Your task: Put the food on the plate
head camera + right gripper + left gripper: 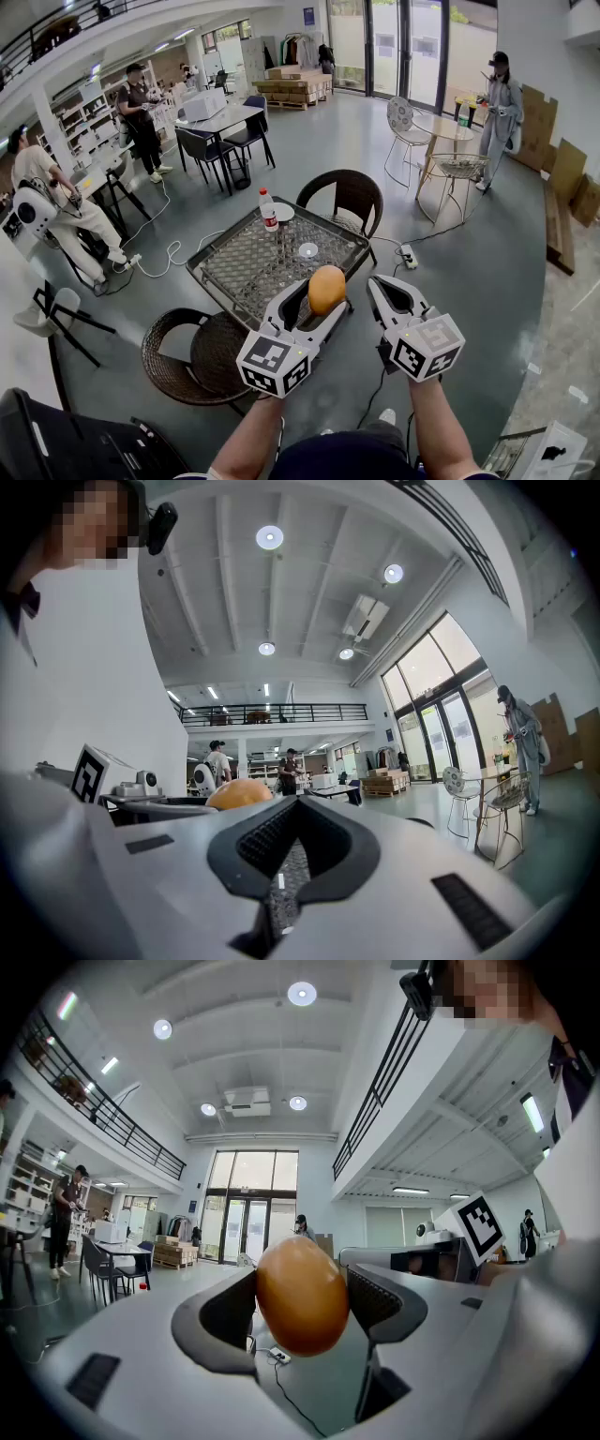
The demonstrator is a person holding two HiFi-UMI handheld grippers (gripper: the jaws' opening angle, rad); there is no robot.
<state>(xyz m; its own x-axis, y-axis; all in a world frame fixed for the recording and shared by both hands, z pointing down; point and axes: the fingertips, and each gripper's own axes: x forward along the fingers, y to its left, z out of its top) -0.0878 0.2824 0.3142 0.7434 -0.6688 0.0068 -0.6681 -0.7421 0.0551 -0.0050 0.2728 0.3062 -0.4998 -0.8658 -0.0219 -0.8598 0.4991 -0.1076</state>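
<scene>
An orange, egg-shaped piece of food sits between the jaws of my left gripper, held up in the air short of the table's near edge. In the left gripper view the food fills the gap and both pads press its sides, so the left gripper is shut on it. My right gripper hovers beside it on the right, shut and empty; the right gripper view shows the right gripper with its jaws meeting and the food to its left. A small white plate lies on the table.
The square mesh-topped table also carries a red-capped bottle and a second white dish at its far side. Wicker chairs stand near and far. A cable and power strip lie on the floor to the right.
</scene>
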